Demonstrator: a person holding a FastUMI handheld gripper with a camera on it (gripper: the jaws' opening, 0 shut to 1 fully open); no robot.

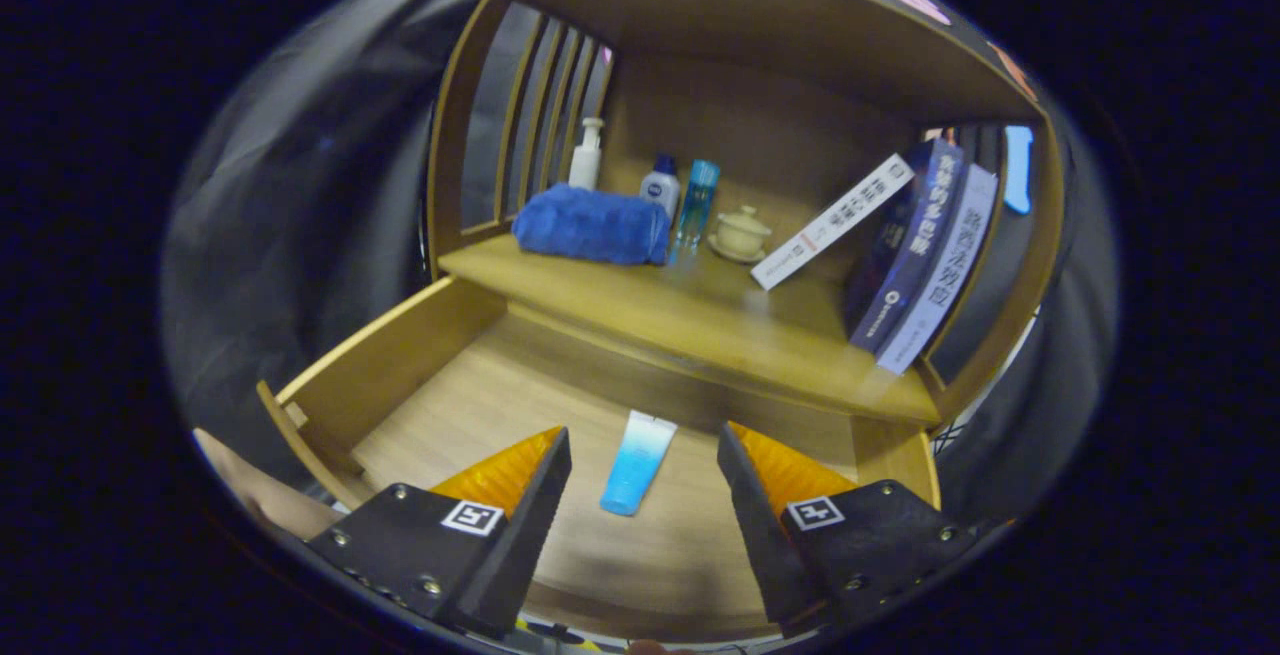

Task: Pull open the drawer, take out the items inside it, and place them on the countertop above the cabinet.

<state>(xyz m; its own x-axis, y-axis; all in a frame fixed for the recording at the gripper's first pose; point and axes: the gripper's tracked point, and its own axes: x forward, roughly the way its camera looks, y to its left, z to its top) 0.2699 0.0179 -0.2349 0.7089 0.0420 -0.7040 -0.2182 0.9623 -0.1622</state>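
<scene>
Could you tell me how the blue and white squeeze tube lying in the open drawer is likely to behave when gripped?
The blue and white squeeze tube, between the open gripper fingers, looks soft, so it probably dents. Its glossy skin may slip. Lying flat, it seems unlikely to roll.

Tongs [645, 455] spread wide above the open drawer [400, 375], a blue tube [637, 462] lying flat between their fingers.

Running down the spines of the dark blue book [915, 245] and the pale book [945, 270], leaning at the far right of the shelf [640, 305]: big Chinese characters, too blurred for reading. Carrying small dark print, also unreadable: the white book [832, 222] left of them. Sitting on the near gripper [643, 440], fingers standing apart around the tube [637, 462]: two square black-and-white markers [472, 517], no number readable.
</scene>
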